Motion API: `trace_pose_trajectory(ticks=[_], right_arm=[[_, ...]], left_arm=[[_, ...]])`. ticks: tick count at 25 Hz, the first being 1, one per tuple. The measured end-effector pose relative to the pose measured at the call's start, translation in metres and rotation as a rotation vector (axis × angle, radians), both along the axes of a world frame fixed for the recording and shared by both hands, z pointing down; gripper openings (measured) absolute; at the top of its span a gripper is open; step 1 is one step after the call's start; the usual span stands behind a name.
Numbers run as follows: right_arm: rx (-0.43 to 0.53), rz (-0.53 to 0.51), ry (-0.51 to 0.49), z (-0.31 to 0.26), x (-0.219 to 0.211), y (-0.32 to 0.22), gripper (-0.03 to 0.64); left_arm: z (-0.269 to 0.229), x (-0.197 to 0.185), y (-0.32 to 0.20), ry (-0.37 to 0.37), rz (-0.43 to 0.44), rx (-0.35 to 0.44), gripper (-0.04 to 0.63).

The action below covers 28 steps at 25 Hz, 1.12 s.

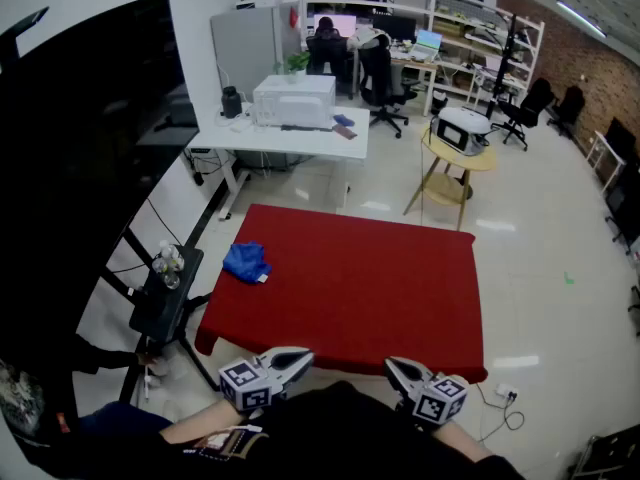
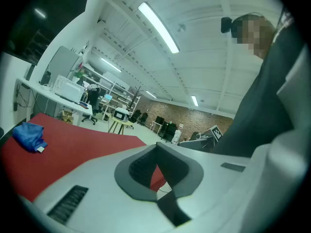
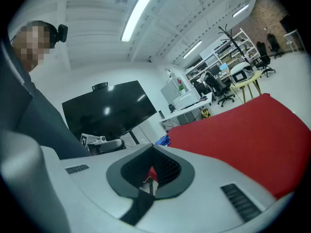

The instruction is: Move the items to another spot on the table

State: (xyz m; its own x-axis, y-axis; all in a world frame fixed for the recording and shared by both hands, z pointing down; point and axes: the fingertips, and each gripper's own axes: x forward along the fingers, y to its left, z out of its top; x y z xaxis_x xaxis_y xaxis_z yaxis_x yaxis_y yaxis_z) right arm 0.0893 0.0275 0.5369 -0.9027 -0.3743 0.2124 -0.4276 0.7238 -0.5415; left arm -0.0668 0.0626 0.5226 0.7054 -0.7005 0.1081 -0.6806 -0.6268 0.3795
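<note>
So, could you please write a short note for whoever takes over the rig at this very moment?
Left gripper: jaws shut, nothing between them, held at the near edge of the red table.
Right gripper: jaws look shut, nothing between them, also at the near edge.
Blue cloth: crumpled on the table's left side, toward the far corner, apart from both grippers; the only item seen on the table.
Done: nothing that shows; the cloth is not gripped.
Left: reach out, grip the cloth, set it on another spot.
</note>
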Motion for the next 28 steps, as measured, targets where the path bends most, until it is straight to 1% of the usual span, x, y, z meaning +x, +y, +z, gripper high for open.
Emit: trace_pose_trajectory(ticks=[4, 6, 8, 11, 13, 16, 19, 23, 25, 28], right_arm=[[0.067, -0.006, 0.027, -0.023, 0.015, -0.009, 0.002], [0.068, -0.022, 0.025, -0.02, 0.024, -0.015, 0.002], [0.068, -0.042, 0.019, -0.018, 0.029, -0.022, 0.002], [0.111, -0.066, 0.034, -0.032, 0.019, -0.036, 0.002], [0.123, -0.077, 0.043, -0.035, 0.005, -0.045, 0.002], [0.126, -0.086, 0.052, -0.03, -0.03, -0.057, 0.002], [0.119, -0.088, 0.06, -0.015, -0.082, -0.075, 0.002], [0.137, -0.071, 0.079, -0.014, -0.16, -0.095, 0.002], [0.143, -0.08, 0.072, -0.012, -0.196, -0.103, 0.002], [0.19, -0.118, 0.072, -0.012, -0.244, -0.118, 0.003]], left_arm=[[-0.015, 0.022, -0.005, 0.013, -0.014, 0.004, 0.003], [-0.013, 0.029, -0.009, 0.017, -0.032, 0.006, 0.003], [-0.015, 0.034, -0.015, 0.0, -0.054, 0.016, 0.003], [-0.02, 0.028, -0.027, -0.023, -0.079, 0.039, 0.003], [-0.025, 0.014, -0.037, -0.031, -0.086, 0.054, 0.003], [-0.029, -0.025, -0.052, -0.047, -0.095, 0.088, 0.003], [-0.028, -0.088, -0.07, -0.045, -0.119, 0.1, 0.003], [-0.015, -0.169, -0.086, -0.106, -0.133, 0.06, 0.003], [-0.002, -0.206, -0.096, -0.128, -0.159, 0.028, 0.003], [0.02, -0.249, -0.116, -0.158, -0.211, -0.027, 0.003]])
